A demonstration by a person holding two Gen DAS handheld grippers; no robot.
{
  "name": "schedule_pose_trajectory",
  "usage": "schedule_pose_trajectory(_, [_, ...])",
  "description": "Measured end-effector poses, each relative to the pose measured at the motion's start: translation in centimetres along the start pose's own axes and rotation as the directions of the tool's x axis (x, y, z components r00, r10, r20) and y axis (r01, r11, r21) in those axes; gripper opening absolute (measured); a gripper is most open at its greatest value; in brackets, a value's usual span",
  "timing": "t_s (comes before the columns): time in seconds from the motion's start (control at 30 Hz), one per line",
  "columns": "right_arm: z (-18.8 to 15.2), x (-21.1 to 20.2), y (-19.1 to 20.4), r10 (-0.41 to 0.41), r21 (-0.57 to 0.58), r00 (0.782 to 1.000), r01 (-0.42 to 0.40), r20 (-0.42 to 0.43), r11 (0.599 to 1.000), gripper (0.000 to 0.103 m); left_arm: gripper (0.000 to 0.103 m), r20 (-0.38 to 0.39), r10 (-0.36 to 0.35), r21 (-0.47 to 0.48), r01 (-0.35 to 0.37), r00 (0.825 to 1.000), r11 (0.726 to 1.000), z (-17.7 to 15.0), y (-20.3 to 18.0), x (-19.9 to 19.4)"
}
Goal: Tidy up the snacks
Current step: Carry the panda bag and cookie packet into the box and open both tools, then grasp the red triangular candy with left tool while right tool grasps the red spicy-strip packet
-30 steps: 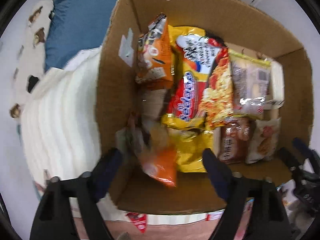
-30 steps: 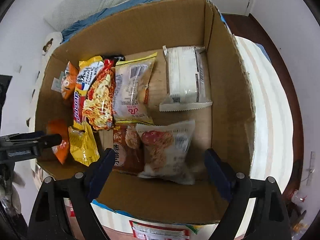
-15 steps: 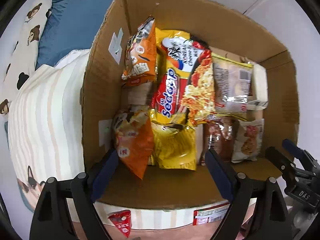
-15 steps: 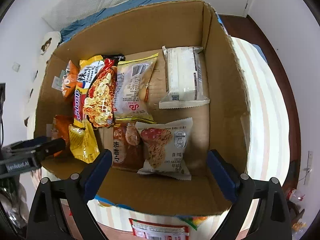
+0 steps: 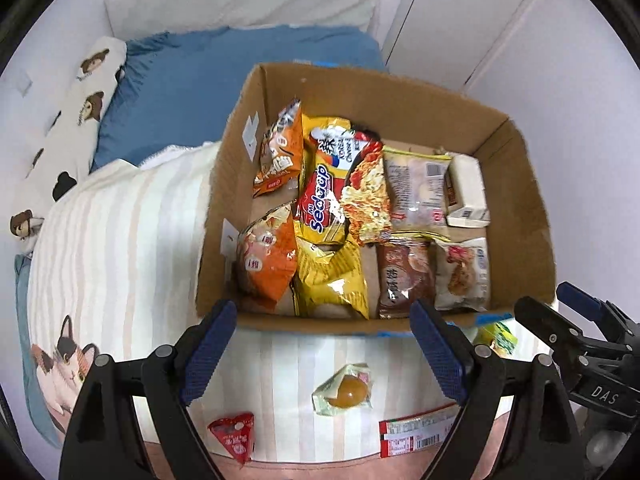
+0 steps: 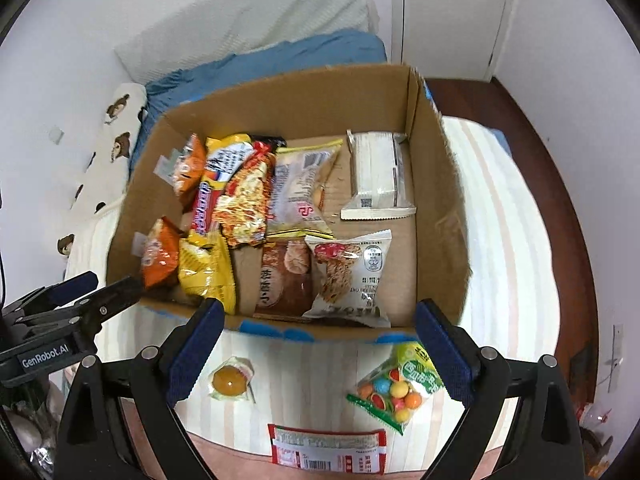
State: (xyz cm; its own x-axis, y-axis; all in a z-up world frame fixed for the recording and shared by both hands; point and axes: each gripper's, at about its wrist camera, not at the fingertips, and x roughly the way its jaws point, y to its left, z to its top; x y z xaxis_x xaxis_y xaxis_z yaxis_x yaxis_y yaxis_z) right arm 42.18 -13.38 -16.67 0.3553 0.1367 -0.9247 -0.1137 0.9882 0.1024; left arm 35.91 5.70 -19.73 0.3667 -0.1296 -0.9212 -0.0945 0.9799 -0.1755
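Note:
A cardboard box (image 5: 224, 208) (image 6: 440, 216) on the bed holds several snack packs: two orange bags (image 5: 268, 260) (image 6: 160, 254), a yellow bag (image 5: 332, 276), a noodle pack (image 5: 344, 184), a brown pastry (image 6: 284, 276), an oat bar (image 6: 348, 268), and a white pack (image 6: 376, 176). Loose in front of the box lie a clear-wrapped yellow sweet (image 5: 346, 390) (image 6: 230, 378), a red triangular packet (image 5: 234, 434), a red-and-white packet (image 6: 326, 448) and a green candy bag (image 6: 396, 386). My left gripper (image 5: 324, 348) and right gripper (image 6: 316, 350) are both open and empty, held above the loose snacks.
The box stands on a striped blanket (image 5: 120, 240) with a cat print (image 5: 64, 368). A blue pillow (image 5: 200, 92) lies behind the box. A wooden bed edge (image 6: 560, 200) runs at the right. White walls and a cupboard door (image 5: 460, 12) stand behind.
Both grippers have pulled back and up out of the box. The orange bag that was falling from the left gripper now rests at the box's near left. The loose snacks on the blanket have come into view.

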Motion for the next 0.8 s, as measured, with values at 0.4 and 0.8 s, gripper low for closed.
schedule_pose_trajectory(0.4, [-3.4, -7.8, 1.9, 0.03, -0.026, 0.989, -0.026, 0.142, 0.999, 0.098, 0.089, 0.166, 0.002, 0.042, -0.009, 0.986, 0.999, -3.4, -1.3, -8.2])
schedule_pose_trajectory(0.8, [-8.3, -9.4, 2.1, 0.098, 0.027, 0.988, -0.101, 0.116, 0.994, 0.098, 0.089, 0.186, 0.002, 0.017, -0.005, 0.983, 1.0, -8.4, 0.1, -11.1])
